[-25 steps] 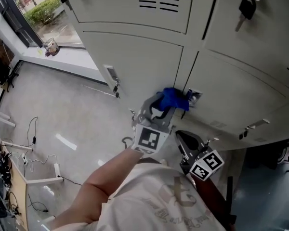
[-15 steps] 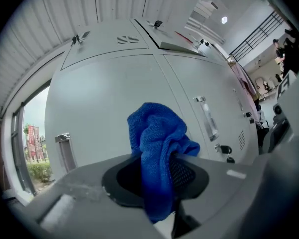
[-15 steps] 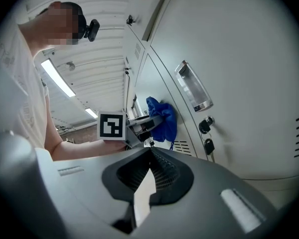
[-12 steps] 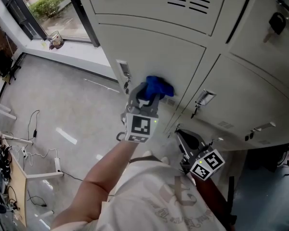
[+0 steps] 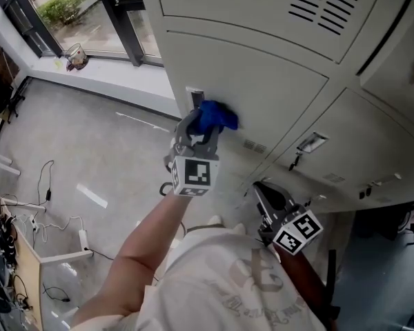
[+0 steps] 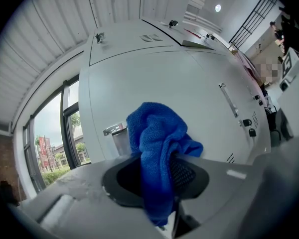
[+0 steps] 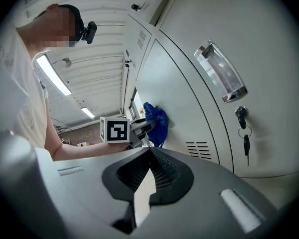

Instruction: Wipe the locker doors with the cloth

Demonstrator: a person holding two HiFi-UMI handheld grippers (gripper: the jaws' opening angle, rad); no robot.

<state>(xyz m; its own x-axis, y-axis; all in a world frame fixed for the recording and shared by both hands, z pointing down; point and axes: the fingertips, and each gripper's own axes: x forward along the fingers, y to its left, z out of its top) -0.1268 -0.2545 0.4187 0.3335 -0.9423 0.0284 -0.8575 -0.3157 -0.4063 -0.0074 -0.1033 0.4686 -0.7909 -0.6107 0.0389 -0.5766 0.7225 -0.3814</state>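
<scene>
The left hand-held gripper (image 5: 205,125) is clamped on a crumpled blue terry cloth (image 5: 214,114). In the left gripper view the cloth (image 6: 157,148) rises from between the two dark pads and bunches up beyond their tips, with a short end hanging back toward the camera. The bunched part ahead of the jaws presses against a pale grey metal locker door (image 5: 269,81). Just to this hand-held gripper's left on that door sits a small silver latch handle (image 6: 114,131), close beside the cloth. A row of small vent slots (image 5: 255,145) lies on the door to the gripper's right and lower. The marker cube (image 5: 192,174) rides behind the jaws, and a bare forearm (image 5: 148,247) reaches back from it to a white T-shirt.

The right hand-held gripper (image 5: 264,196) hangs low and close to the person's body, well apart from the cloth and lower than the left one. Its own view shows its jaws (image 7: 148,171) brought together with nothing between them. Ahead of it and to its right, a neighbouring locker door carries a chrome pull handle (image 7: 222,76) with a key on a ring (image 7: 244,128) below it. Farther ahead in that view, the left hand-held gripper's cube (image 7: 114,130) and the blue cloth (image 7: 154,117) show against the door.

Under both grippers lies a glossy grey floor (image 5: 90,157).
</scene>
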